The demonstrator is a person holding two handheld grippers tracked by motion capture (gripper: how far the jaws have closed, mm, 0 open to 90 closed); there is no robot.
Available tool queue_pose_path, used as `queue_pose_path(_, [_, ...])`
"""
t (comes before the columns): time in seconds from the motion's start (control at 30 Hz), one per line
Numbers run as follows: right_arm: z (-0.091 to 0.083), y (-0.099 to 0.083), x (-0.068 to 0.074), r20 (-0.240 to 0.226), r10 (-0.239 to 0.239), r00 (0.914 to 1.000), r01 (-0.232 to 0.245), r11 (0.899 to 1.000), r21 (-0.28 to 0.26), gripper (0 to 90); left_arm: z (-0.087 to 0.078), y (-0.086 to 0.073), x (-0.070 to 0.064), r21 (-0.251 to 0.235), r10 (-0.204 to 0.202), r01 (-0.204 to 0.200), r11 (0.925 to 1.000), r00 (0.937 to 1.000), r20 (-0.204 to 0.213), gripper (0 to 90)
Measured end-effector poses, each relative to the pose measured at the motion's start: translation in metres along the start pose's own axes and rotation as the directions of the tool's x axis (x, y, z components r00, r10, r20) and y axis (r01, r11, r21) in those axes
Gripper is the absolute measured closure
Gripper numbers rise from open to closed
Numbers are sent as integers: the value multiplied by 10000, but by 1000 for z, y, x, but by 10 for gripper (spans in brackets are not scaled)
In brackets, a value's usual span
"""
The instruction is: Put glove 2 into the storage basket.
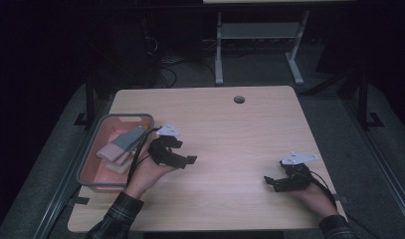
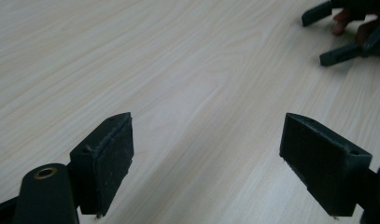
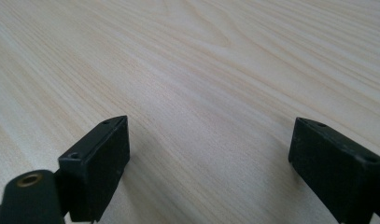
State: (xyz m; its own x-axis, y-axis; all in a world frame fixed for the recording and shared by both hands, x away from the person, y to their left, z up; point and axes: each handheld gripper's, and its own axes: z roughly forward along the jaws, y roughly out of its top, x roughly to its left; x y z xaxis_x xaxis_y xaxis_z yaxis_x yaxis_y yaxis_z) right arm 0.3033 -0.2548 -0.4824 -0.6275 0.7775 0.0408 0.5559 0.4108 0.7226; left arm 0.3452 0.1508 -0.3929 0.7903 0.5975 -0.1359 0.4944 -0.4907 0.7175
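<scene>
both claws wide, nothing held

our left claw (image 1: 182, 152) stands wide apart beside the basket (image 1: 90, 164), where folded cloths (image 1: 121, 145) lie. our right claw (image 1: 273, 183) is also wide, low over the bare table (image 1: 240, 134), well apart.

You're in a dim lab or test room: bare wooden table (image 1: 230, 134), grey carpet (image 1: 339, 114), loose cables (image 1: 165, 64), metal-legged bench (image 1: 259, 35) behind.
</scene>
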Motion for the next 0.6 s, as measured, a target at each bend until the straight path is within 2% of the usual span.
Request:
queue_pose_path(0.3, [0,0,0,-1,-1,10000,1,10000,3,122,24,-9,-22,195,468,-471,9987,9988,168,169])
queue_pose_path(0.37, [0,0,0,-1,0,10000,0,10000,1,122,28,-11,-25,289,596,-600,9978,9981,152,170])
queue_pose_path(0.5, [0,0,0,-1,0,10000,0,10000,3,122,33,-15,-29,155,665,-668,9976,9976,212,170])
queue_pose_path(0.53, [0,0,0,-1,0,10000,0,10000,1,123,37,-18,-30,247,928,-932,9953,9956,158,169])
queue_pose_path(0.6, [0,0,0,-1,0,10000,0,10000,1,122,39,-20,-32,317,991,-997,9945,9949,182,169])
